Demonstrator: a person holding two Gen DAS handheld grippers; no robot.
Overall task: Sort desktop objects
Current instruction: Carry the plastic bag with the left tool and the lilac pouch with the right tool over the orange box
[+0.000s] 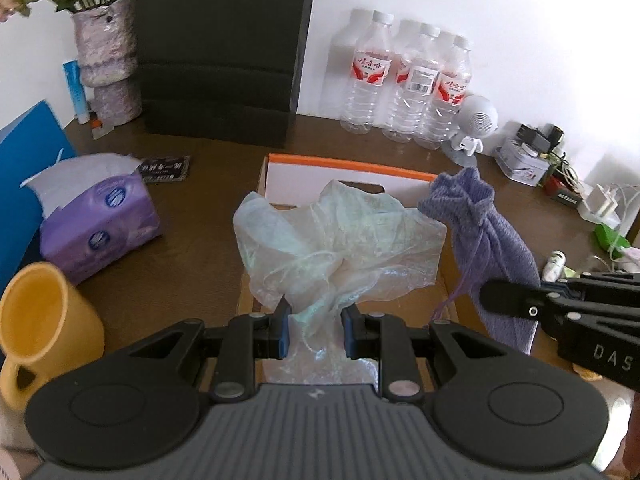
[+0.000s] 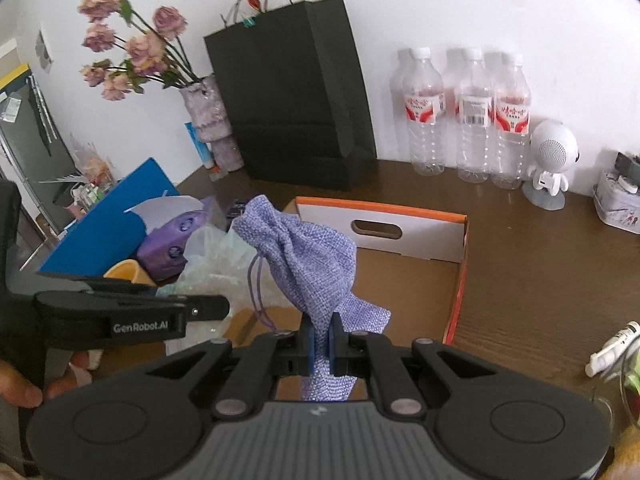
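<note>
My left gripper (image 1: 315,320) is shut on a pale green sheer organza pouch (image 1: 336,240), which hangs bunched over the near part of the cardboard box (image 1: 344,176). My right gripper (image 2: 322,336) is shut on a purple knitted drawstring pouch (image 2: 308,256), held above the same orange-rimmed box (image 2: 460,236). In the left wrist view the purple pouch (image 1: 492,248) hangs at the right beside the sheer pouch, with the right gripper's black body at the frame's right edge. In the right wrist view the sheer pouch (image 2: 216,268) shows to the left, behind the left gripper's body.
A yellow mug (image 1: 44,332), a purple tissue pack (image 1: 100,220) and a blue folder (image 1: 24,160) lie left of the box. A black paper bag (image 1: 220,52), a vase of flowers (image 1: 106,60), several water bottles (image 1: 416,80) and a white robot figure (image 1: 474,124) line the wall. Cables and small items clutter the right.
</note>
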